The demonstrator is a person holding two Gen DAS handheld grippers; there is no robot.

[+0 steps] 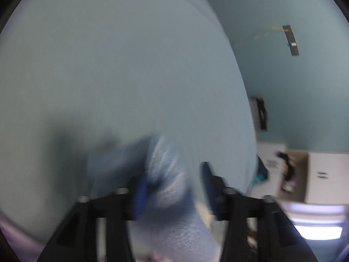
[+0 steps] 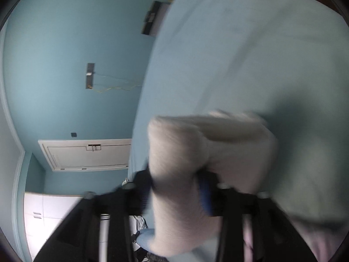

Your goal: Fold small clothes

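Note:
Both views are blurred by motion. In the left wrist view a small blue knit garment [image 1: 168, 196] with pale streaks lies between the fingers of my left gripper [image 1: 174, 187], whose jaws stand wide apart above a light blue bed sheet [image 1: 109, 76]. In the right wrist view my right gripper [image 2: 176, 190] is closed on a cream knit garment [image 2: 181, 163] that bulges up and hangs down between the blue-padded fingers [image 2: 206, 196], above the same sheet [image 2: 250, 54].
The bed's edge runs down the middle of both views. Beyond it are a teal wall [image 2: 65, 54], a white door [image 2: 87, 155], white cabinets [image 1: 327, 174] and an open cardboard box [image 1: 292, 172] with dark items.

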